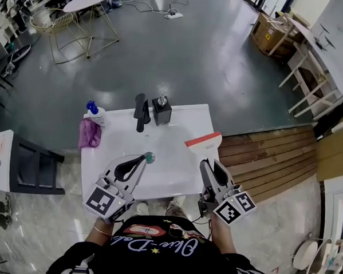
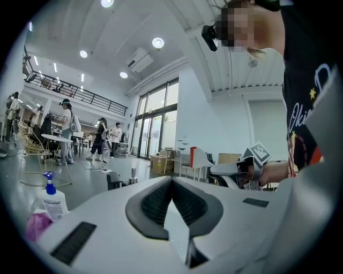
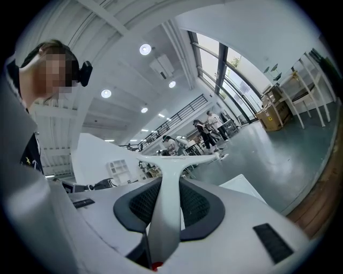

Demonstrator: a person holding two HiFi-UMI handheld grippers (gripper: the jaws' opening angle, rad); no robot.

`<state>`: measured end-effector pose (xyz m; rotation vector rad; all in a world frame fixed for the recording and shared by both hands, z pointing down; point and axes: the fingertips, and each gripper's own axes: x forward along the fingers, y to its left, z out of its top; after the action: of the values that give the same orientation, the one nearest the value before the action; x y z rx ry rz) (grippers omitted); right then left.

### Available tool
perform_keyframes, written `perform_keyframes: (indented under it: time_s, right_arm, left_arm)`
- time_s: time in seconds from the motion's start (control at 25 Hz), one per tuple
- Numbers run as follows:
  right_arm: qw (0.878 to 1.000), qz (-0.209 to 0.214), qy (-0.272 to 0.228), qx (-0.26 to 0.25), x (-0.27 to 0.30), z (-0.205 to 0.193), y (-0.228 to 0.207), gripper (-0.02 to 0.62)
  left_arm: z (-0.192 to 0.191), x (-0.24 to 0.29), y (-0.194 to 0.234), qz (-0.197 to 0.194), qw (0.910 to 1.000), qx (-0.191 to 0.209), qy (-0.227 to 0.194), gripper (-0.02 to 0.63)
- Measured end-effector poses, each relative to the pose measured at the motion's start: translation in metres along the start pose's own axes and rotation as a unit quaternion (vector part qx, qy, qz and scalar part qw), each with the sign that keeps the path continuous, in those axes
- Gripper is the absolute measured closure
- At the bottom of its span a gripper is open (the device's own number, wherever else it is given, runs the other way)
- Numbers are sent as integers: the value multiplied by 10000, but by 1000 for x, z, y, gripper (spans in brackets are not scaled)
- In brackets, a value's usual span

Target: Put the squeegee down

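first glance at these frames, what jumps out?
The white squeegee with a red strip along its blade, its handle clamped in the right gripper at the right edge of the white table. At the far side of the table stand a black tap and a dark soap dispenser, with a purple cloth at the left edge. The left gripper is shut and holds nothing.

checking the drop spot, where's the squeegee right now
Head view, right side: the squeegee is gripped by the fingers of the right gripper, its red-edged blade at the white table's right edge, right of the black soap dispenser.
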<state>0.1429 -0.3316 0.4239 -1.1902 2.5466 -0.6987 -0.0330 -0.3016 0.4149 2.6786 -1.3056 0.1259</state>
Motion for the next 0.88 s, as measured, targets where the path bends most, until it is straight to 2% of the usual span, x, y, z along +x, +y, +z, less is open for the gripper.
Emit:
perform_keyframes:
  time_s: [0.44,0.88]
  right_arm:
    - [9998,120,115,57,7,11,-26,483]
    - [9991,232,354,-1,22,13,-58,483]
  left_arm:
    - [5,21,-7,226,9997,-12,17,597]
    - [6,33,-6,628,9980,-26,60,597]
